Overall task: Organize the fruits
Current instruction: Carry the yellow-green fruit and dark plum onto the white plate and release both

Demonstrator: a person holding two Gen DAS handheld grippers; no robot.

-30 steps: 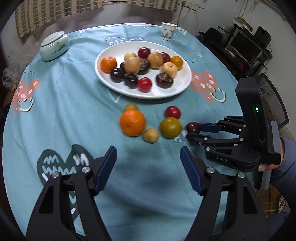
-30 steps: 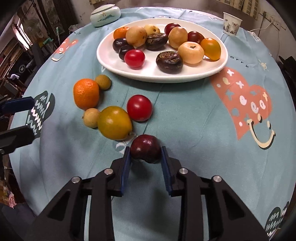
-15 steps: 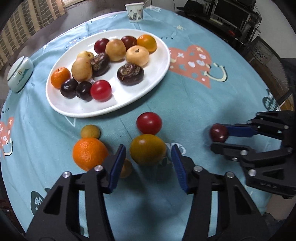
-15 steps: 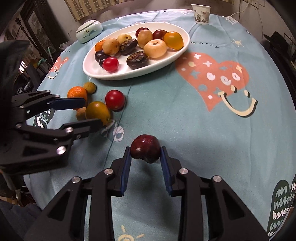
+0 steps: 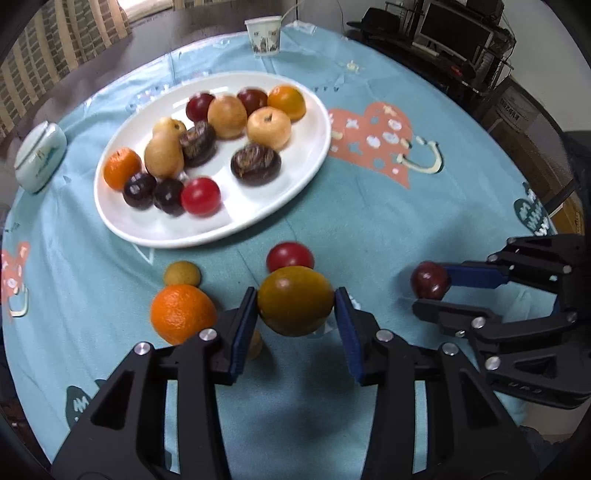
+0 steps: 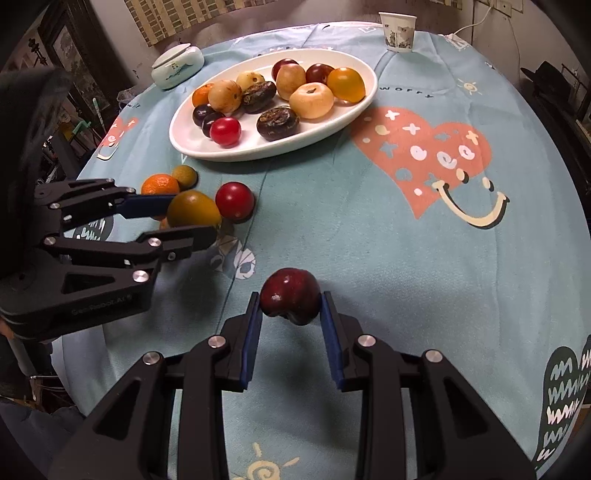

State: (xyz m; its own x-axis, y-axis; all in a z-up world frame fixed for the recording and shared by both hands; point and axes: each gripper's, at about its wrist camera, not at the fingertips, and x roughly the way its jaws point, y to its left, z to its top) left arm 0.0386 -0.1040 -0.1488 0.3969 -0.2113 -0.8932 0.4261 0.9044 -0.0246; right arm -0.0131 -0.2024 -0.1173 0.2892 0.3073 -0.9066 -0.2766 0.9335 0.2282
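Observation:
A white oval plate [image 5: 303,173] [image 6: 354,107] holds several fruits. On the cloth in front of it lie an orange [image 5: 183,314] [image 6: 159,184], a small brown fruit [image 5: 182,273] [image 6: 184,175] and a red tomato [image 5: 290,256] [image 6: 235,200]. My left gripper [image 5: 295,312] [image 6: 192,221] is shut on a yellow-green fruit [image 5: 295,301] [image 6: 194,209] next to the tomato. My right gripper [image 6: 290,314] [image 5: 430,295] is shut on a dark red plum [image 6: 290,295] [image 5: 430,285] and holds it above the cloth, to the right of the left gripper.
A paper cup [image 5: 263,35] [image 6: 398,31] stands beyond the plate. A pale lidded ceramic dish [image 5: 38,158] [image 6: 178,65] sits at the far left. A small tan fruit [image 5: 255,343] lies under my left finger. The round table has a teal cloth [image 5: 369,206].
My left gripper moved forward over the yellow-green fruit and shut on it. My right gripper lifted the plum off the cloth and drew back from the loose fruits.

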